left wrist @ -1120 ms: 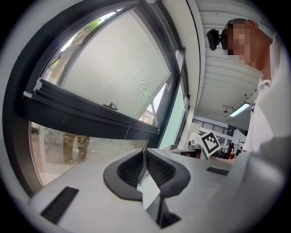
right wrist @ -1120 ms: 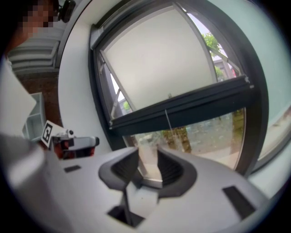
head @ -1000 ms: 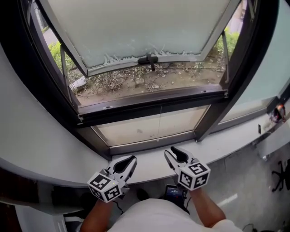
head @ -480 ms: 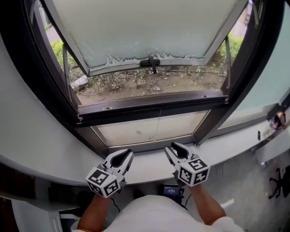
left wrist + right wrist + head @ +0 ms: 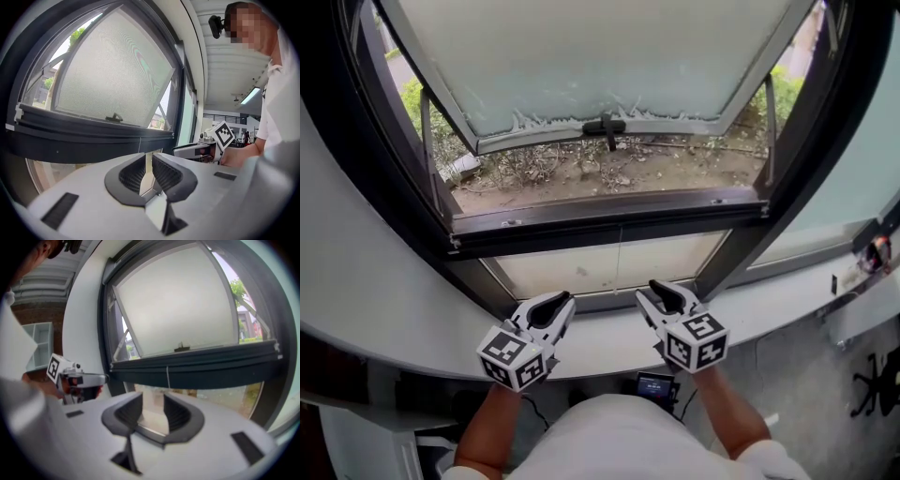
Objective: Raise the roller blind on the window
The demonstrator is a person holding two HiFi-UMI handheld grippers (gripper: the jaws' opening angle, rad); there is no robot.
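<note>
The window (image 5: pixel 384 178) fills your view, its frosted sash (image 5: pixel 600 56) swung outward at the bottom over bare ground. Below it a dark crossbar (image 5: pixel 609 220) runs across, above a pale lower pane (image 5: pixel 572 267). The white sill (image 5: pixel 441 323) curves along beneath. You hold both grippers just above the sill, side by side and apart, both pointing at the lower pane. Your left gripper (image 5: pixel 555 305) has just been opening; its fingers stand a narrow slit apart with nothing between them. Your right gripper (image 5: pixel 656 292) is wider open and also empty. The blind itself can't be made out; only a thin cord (image 5: pixel 168 376) hangs from the middle of the crossbar, in front of the lower pane.
</note>
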